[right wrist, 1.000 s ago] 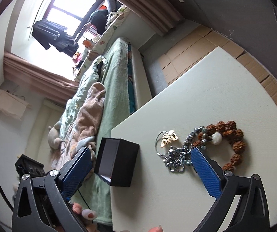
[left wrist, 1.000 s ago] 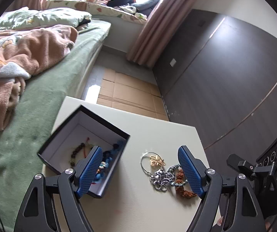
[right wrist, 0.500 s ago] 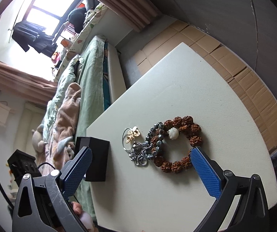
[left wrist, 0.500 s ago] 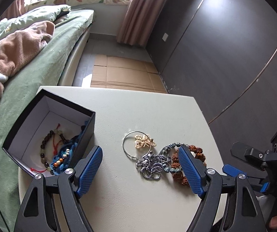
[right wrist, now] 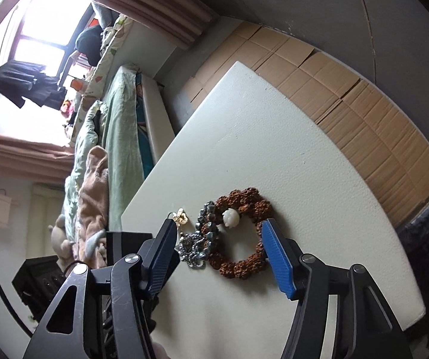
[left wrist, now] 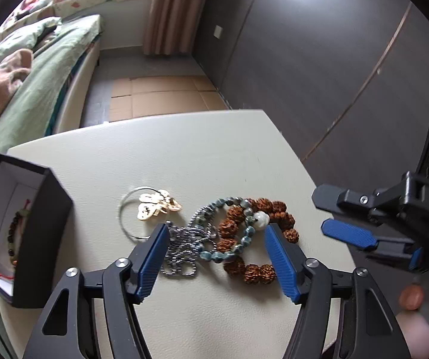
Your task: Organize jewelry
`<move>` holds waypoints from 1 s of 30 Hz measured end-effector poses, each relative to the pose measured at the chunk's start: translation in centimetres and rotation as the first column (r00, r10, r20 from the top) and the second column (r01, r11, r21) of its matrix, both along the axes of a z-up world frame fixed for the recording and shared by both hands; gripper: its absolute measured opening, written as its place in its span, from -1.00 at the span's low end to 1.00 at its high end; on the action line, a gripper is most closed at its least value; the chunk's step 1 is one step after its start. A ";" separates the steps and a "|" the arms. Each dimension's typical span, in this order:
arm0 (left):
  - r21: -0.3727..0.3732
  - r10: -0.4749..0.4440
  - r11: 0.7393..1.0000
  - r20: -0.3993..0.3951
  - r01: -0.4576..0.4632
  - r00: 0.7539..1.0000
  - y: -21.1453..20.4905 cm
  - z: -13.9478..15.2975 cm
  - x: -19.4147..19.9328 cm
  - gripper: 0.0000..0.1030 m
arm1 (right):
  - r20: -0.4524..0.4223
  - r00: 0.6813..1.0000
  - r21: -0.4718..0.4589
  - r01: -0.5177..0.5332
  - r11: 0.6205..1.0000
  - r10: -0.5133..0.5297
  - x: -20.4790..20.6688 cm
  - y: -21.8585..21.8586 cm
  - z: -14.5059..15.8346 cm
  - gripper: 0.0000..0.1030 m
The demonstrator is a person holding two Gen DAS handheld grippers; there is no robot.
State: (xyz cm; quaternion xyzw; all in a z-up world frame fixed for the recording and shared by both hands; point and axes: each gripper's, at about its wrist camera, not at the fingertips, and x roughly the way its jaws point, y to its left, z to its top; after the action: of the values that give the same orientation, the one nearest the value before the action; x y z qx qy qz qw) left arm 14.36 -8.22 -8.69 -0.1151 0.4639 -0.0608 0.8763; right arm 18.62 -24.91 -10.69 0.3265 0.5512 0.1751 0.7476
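Black box [left wrist: 39, 239] sits at the table's [left wrist: 202, 149] left edge, open, w/ a bead bracelet [left wrist: 15, 233] inside. Next, mid-table: gold butterfly ring [left wrist: 154, 206], then silver chain [left wrist: 184, 251], blue-grey bead strand [left wrist: 229, 251] and brown seed bracelet [left wrist: 253, 239] w/ white bead, all tangled and touching. Left gripper [left wrist: 214, 257] spread wide, empty, fingers straddling the pile. Right gripper [right wrist: 217, 251] also wide, nothing held, straddling the same pile; seen near table's right edge in left wrist view [left wrist: 346, 236].
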 end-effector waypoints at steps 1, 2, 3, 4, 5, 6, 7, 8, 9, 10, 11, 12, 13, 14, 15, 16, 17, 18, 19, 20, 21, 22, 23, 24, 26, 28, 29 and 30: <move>0.017 -0.013 1.000 -0.009 0.014 1.000 -0.6 -0.4 0.2 0.22 | -0.002 1.000 -0.014 0.004 1.000 -0.004 0.0 -0.2 0.0 0.18; 0.032 -0.026 0.999 -0.017 0.026 1.000 -1.0 -0.7 0.4 0.17 | -0.005 1.000 -0.027 0.008 1.000 -0.008 0.1 -0.5 -0.1 0.17; 0.047 -0.037 0.998 -0.024 0.038 0.999 -1.5 -1.1 0.7 0.10 | -0.009 1.000 -0.040 0.011 0.999 -0.011 0.1 -0.6 -0.2 0.14; 0.058 -0.044 0.997 -0.030 0.046 0.999 -1.8 -1.5 0.8 0.04 | -0.014 1.000 -0.052 0.013 0.999 -0.013 0.1 -0.7 -0.3 0.12; 0.070 -0.051 0.996 -0.036 0.054 0.998 -2.0 -1.8 0.9 -0.13 | -0.021 1.000 -0.059 0.013 0.998 -0.014 0.2 -0.8 -0.5 0.11; 0.078 -0.058 0.995 -0.043 0.061 0.997 -2.2 -2.1 1.0 -0.36 | -0.030 0.999 -0.059 0.013 0.998 -0.015 0.3 -0.9 -0.7 0.11; 0.078 -0.064 0.995 -0.046 0.067 0.997 -2.2 -2.4 1.0 -0.48 | -0.036 0.999 -0.059 0.011 0.998 -0.014 0.3 -0.9 -0.9 0.10; 0.077 -0.066 0.995 -0.050 0.070 0.997 -2.2 -2.7 0.9 -0.64 | -0.041 0.999 -0.063 0.009 0.998 -0.011 0.4 -0.9 -1.1 0.10; 0.076 -0.063 0.995 -0.041 0.066 0.997 -2.0 -2.6 0.8 -0.65 | -0.045 0.999 -0.072 0.004 0.997 -0.008 0.5 -0.8 -1.2 0.10; 0.072 -0.059 0.996 -0.036 0.062 0.998 -1.8 -2.5 0.6 -0.65 | -0.048 0.999 -0.081 -0.001 0.997 -0.003 0.5 -0.6 -1.3 0.10; 0.065 -0.055 0.996 -0.034 0.057 0.998 -1.5 -2.4 0.5 -0.66 | -0.051 0.999 -0.091 -0.008 0.996 0.004 0.6 -0.4 -1.5 0.10; 0.055 -0.047 0.997 -0.027 0.049 0.999 -1.2 -2.2 0.3 -0.66 | -0.057 0.998 -0.102 -0.021 0.995 0.015 0.7 -0.1 -1.7 0.10; 0.043 -0.038 0.998 -0.019 0.039 0.999 -1.0 -1.9 0.2 -0.66 | -0.063 0.998 -0.111 -0.035 0.993 0.029 0.9 0.2 -1.9 0.10; 0.030 -0.028 0.999 -0.010 0.028 1.000 -0.7 -1.6 0.1 -0.66 | -0.069 0.997 -0.118 -0.046 0.992 0.038 0.9 0.4 -2.1 0.10; 0.016 -0.015 1.000 0.001 0.015 1.000 -0.2 -1.2 -0.1 -0.66 | -0.077 0.996 -0.130 -0.058 0.990 0.048 1.0 0.7 -2.4 0.10; 0.001 -0.003 1.000 0.008 0.003 1.000 0.1 -0.9 -0.2 -0.66 | -0.083 0.995 -0.145 -0.067 0.987 0.056 1.1 1.0 -2.7 0.10; -0.017 0.009 1.000 0.014 -0.009 1.000 0.6 -0.6 -0.4 -0.66 | -0.086 0.994 -0.158 -0.075 0.985 0.062 1.2 1.3 -2.9 0.10; -0.041 0.021 0.999 0.022 -0.020 1.000 1.3 -0.3 -0.7 -0.66 | -0.071 0.995 -0.182 -0.080 0.980 0.068 1.2 1.7 -2.7 0.10; -0.060 0.031 0.998 0.028 -0.029 0.999 1.8 0.0 -0.9 -0.66 | -0.059 0.995 -0.218 -0.090 0.972 0.079 1.3 2.2 -2.5 0.09; -0.076 0.042 0.996 0.032 -0.040 0.999 2.2 0.2 -1.1 -0.66 | -0.050 0.995 -0.246 -0.099 0.964 0.089 1.3 2.5 -2.4 0.09; -0.091 0.050 0.995 0.036 -0.046 0.998 2.6 0.4 -1.2 -0.66 | -0.039 0.994 -0.279 -0.106 0.954 0.099 1.2 2.8 -2.2 0.08; -0.110 0.057 0.993 0.040 -0.053 0.998 3.0 0.6 -1.4 -0.66 | -0.031 0.994 -0.308 -0.111 0.945 0.107 1.2 3.3 -2.0 0.08; -0.130 0.065 0.990 0.042 -0.059 0.997 3.4 0.7 -1.5 -0.66 | -0.023 0.993 -0.342 -0.119 0.932 0.119 1.1 3.8 -1.9 0.08; -0.142 0.072 0.988 0.041 -0.065 0.997 3.7 0.8 -1.6 -0.66 | -0.017 0.992 -0.357 -0.125 0.926 0.128 1.0 4.0 -1.8 0.08; -0.157 0.083 0.985 0.040 -0.075 0.996 4.2 1.0 -1.3 -0.66 | -0.021 0.989 -0.307 -0.147 0.940 0.147 0.9 4.3 -1.9 0.08; -0.179 0.086 0.981 0.042 -0.077 0.995 4.7 1.2 -1.3 -0.66 | -0.036 0.986 -0.232 -0.169 0.958 0.165 0.7 4.5 -2.3 0.06; -0.193 0.084 0.978 0.041 -0.074 0.996 4.7 1.3 -1.4 -0.66 | -0.040 0.984 -0.203 -0.178 0.963 0.174 0.6 4.6 -2.4 0.06; -0.209 0.077 0.976 0.038 -0.068 0.996 4.8 1.3 -1.4 -0.66 | -0.041 0.982 -0.182 -0.187 0.965 0.182 0.4 4.7 -2.5 0.06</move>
State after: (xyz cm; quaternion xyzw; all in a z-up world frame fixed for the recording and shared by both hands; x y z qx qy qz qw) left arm 13.00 -3.45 -7.40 -0.2213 0.4302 -0.0796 0.8716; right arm 19.05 -20.20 -13.20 0.2049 0.6021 0.1879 0.7485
